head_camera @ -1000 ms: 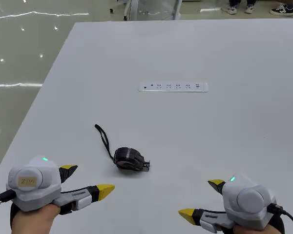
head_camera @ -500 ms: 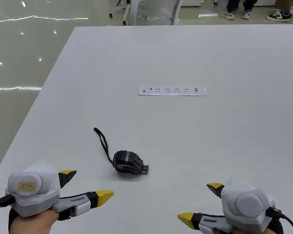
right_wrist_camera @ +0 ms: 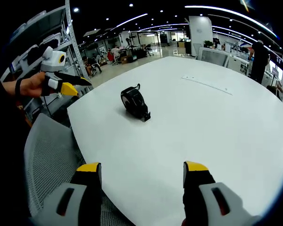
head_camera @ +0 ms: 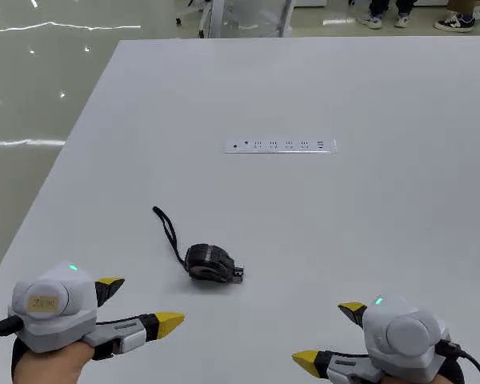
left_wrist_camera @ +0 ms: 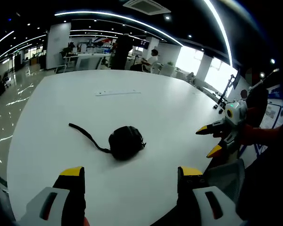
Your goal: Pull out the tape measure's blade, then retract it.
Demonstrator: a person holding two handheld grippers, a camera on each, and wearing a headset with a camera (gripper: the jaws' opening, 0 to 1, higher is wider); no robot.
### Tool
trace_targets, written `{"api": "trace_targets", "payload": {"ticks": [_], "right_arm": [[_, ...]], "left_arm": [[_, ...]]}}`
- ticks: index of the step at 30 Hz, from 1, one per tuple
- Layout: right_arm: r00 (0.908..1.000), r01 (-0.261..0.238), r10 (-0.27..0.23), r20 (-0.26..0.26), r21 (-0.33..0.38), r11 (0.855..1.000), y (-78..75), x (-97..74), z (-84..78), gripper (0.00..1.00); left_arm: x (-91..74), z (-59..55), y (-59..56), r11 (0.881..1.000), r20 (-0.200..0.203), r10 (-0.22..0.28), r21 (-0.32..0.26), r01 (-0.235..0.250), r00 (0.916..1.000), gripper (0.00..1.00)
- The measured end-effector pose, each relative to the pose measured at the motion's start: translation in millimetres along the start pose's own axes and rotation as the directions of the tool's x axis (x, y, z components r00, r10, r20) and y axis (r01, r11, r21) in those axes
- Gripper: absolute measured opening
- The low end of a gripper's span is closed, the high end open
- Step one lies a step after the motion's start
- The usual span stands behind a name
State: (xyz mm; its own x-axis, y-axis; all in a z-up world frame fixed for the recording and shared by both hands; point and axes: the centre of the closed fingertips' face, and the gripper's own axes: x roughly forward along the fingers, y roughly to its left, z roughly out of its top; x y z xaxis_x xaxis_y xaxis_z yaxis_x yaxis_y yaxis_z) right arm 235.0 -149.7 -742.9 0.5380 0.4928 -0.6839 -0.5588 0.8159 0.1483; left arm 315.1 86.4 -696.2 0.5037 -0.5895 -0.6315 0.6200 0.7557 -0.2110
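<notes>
Lower centre on the bench (head_camera: 344, 216), tape measure (head_camera: 212, 263), left hand-held gripper (head_camera: 142, 302) and right hand-held gripper (head_camera: 327, 334) wide, empty, grey chair (right_wrist_camera: 52, 150) in right gripper view

White power strip (head_camera: 281, 146) flat on white table (head_camera: 384, 224), glossy floor (head_camera: 32, 96) beyond

Left gripper (left_wrist_camera: 131, 172) has its yellow-tipped jaws spread wide. Straight ahead, just past the tips, the black tape measure (left_wrist_camera: 126, 142) lies on the white table (left_wrist_camera: 47, 108), and its strap (left_wrist_camera: 86, 137) trails off to the left. Way further ahead there's a flat power strip (left_wrist_camera: 118, 92). Off to the right the right gripper (left_wrist_camera: 206, 141) hovers near the table edge, jaws parted too.
</notes>
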Motion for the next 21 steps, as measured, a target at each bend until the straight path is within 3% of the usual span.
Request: {"api": "trace_targets", "payload": {"ticks": [9,21], "right_arm": [[0.9997,-0.016,0.016,-0.021,-0.019,1.0,-3.9,10.0,1.9,0.71],[0.9982,-0.038,0.035,-0.047,-0.051,0.998,-13.0,30.2,12.8,0.7]], "left_arm": [[9.1,0.8,5.7,0.999,-0.03,-0.021,0.033,0.022,0.9993,0.77],[26.5,13.6,5.5,0.994,-0.065,-0.068,0.087,0.073,0.9956,0.77]]}}
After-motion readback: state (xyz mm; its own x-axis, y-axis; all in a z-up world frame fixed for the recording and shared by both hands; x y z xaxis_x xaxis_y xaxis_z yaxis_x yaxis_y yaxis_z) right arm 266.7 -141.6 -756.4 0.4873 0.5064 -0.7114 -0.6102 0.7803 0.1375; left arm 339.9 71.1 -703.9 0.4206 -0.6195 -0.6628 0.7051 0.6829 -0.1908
